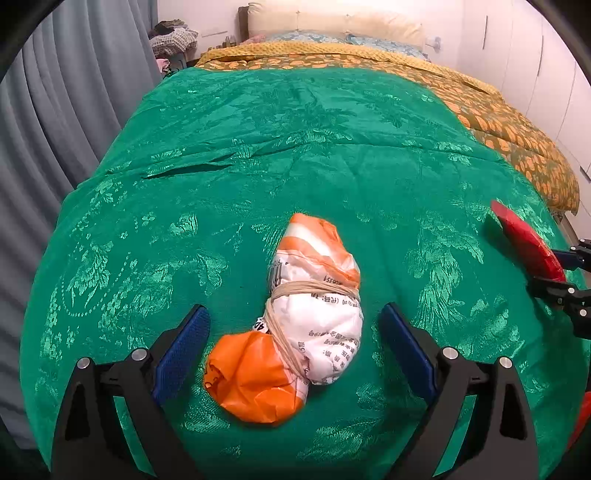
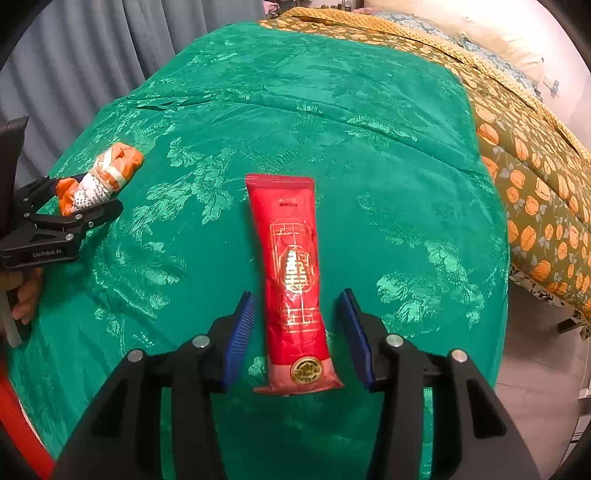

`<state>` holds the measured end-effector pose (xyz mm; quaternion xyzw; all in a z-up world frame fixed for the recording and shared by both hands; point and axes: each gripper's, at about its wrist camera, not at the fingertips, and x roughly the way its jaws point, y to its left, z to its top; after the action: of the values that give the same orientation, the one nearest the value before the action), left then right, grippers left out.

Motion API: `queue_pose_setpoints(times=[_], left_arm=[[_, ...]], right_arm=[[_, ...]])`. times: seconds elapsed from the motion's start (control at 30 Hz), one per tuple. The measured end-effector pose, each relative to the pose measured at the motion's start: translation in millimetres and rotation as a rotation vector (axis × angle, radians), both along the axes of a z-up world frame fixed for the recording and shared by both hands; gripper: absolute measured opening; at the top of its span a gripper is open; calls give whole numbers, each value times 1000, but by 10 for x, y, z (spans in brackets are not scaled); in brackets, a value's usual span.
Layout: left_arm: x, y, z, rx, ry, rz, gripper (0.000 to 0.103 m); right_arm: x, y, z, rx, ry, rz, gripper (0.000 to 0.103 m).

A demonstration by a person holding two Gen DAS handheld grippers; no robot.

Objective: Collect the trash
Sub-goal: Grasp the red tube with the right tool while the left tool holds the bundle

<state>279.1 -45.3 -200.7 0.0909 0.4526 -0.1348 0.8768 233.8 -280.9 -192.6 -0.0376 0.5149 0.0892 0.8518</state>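
A glossy red foil wrapper (image 2: 295, 280) and a crinkled plastic bundle (image 1: 295, 317) are carried on shiny woven cloth (image 1: 295, 147).

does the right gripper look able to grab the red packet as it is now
Probably yes: the right gripper is open with its fingers on either side of the red packet, and nothing lies between them.

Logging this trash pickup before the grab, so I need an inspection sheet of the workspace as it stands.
Surface: green bedspread, lightly creased.
Job's things: orange-and-white bundle, tied with string; red wrapper, lying flat.
Clutter: clothes pile beyond the bed.
Grippers: left gripper open astride the bundle; right gripper open astride the wrapper.
Cables: nothing seen.
Surroundings: grey curtain, orange floral quilt, pillows.
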Motion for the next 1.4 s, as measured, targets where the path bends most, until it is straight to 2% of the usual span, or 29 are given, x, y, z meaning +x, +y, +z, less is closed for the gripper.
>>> queue_pose_setpoints(times=[0.1,0.17,0.57,0.7,0.87,0.93,1.0,1.03,1.07,1.1,1.23,1.4], left_arm=[[4,0,-4,1,1,0,93],[4,2,-3,-1,2,1,93],[5,-3,-7,0,4,-1,93],[9,9,9,2,14,-9,93],[7,31,66,-14,15,-29,83],[5,32,67,-9,15,-35,74],[4,36,67,-1,11,-35,68],[4,38,70,-2,11,-35,64],[3,44,76,-7,10,-36,62],[2,52,85,-10,7,-33,59],[-7,67,148,-32,-15,-38,54],[-81,50,261,-65,-33,-56,52]], right_arm=[[3,-49,-22,4,-1,-26,59],[1,-85,-37,21,-1,-33,61],[28,-89,-36,22,20,-26,62],[26,-90,11,51,43,-26,62],[40,-24,89,57,41,2,61],[69,4,77,40,53,1,57],[103,4,54,28,66,-17,47],[111,-3,41,33,78,-27,41],[105,-9,45,37,81,-35,27],[92,-12,58,36,78,-39,21],[-29,-17,177,60,48,-44,15],[-185,-42,336,127,27,-45,15]])
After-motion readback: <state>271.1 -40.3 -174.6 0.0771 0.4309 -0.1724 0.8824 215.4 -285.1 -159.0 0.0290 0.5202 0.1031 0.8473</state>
